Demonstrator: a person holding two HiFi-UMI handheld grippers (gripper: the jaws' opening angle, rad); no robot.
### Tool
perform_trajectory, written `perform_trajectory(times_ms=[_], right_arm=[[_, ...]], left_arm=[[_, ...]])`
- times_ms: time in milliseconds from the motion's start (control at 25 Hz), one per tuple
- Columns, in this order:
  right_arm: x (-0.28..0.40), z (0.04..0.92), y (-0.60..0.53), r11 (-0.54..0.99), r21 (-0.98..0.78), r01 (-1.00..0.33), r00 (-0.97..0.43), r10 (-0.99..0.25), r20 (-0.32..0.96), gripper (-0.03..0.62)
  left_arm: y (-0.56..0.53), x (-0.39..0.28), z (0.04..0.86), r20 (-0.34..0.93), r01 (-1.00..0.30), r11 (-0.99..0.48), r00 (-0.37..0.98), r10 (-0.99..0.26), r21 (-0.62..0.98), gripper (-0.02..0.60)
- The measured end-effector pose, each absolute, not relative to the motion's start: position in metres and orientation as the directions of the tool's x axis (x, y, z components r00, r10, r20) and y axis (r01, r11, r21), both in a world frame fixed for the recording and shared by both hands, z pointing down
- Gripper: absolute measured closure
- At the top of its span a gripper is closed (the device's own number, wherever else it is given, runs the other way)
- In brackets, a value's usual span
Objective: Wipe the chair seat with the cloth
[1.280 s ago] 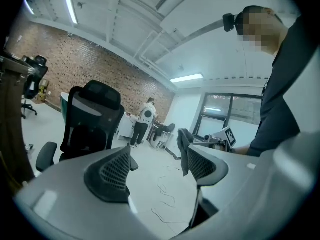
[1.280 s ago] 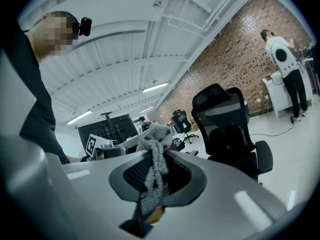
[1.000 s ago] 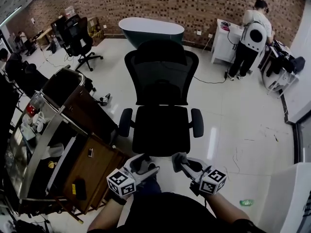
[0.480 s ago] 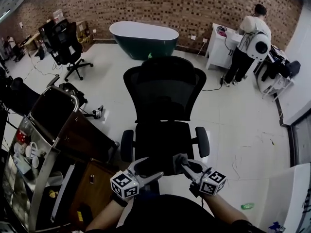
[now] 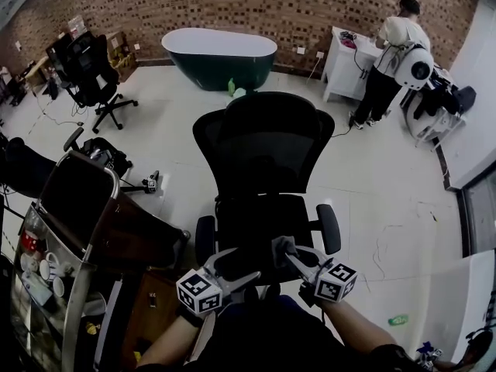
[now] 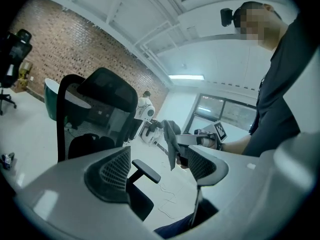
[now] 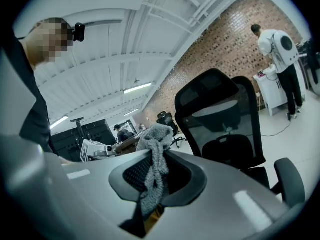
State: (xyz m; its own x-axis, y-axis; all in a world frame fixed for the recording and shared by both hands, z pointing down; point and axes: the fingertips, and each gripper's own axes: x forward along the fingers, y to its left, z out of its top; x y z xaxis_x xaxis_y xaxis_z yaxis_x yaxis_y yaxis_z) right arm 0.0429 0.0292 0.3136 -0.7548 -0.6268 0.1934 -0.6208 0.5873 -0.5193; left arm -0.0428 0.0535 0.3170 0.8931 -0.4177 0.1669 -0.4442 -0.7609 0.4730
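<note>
The right gripper is clamping the cloth between its jaws, and a grey fold is bunching above the pads. The left gripper is holding its jaws apart with nothing between them. Both are hovering just in front of the chair seat, and the cloth is not yet touching it.

Probable faults from here:
- The cloth is being pinched along a narrow fold only, so drag across the seat fabric could pull it out.
- The armrests are flanking the seat closely – a wide stroke could strike one.
- The chair may roll away under wiping pressure, because the empty left gripper is not bracing it.

The right gripper view is confirming the grip; the head view is showing only a small grey tuft there. The left gripper view is showing the cloth hanging from the side, while only the head view is showing the seat surface and the gap to it.
</note>
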Motion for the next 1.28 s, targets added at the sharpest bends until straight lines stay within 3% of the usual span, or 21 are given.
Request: perform_trajectory(times_ms=[280,560,1000,1280], right_arm=[[0.011,0.371,-0.010,0.595,-0.536,-0.599,-0.789,-0.551,0.271,0.545],[-0.037,0.500,-0.070,0.519,-0.628,-0.581,-0.812,-0.419,0.406,0.545],[-0.111,0.715,-0.171,0.658,-0.409,-0.632,-0.700,-0.257,0.667,0.545],[-0.140,0.790,-0.239,0.723,-0.327,-0.609,-0.662,-0.237,0.711,0.545]], left_arm=[[0.018,-0.059,0.360,0.239,-0.506,-0.710,0.861,-0.449,0.491,0.196],[-0.027,-0.083,0.437,0.322,-0.599,-0.599,0.797,-0.511,0.532,0.196],[-0.086,-0.099,0.538,0.322,-0.642,-0.520,0.750,-0.578,0.563,0.196],[-0.125,-0.104,0.574,0.295,-0.658,-0.480,0.719,-0.629,0.581,0.196]])
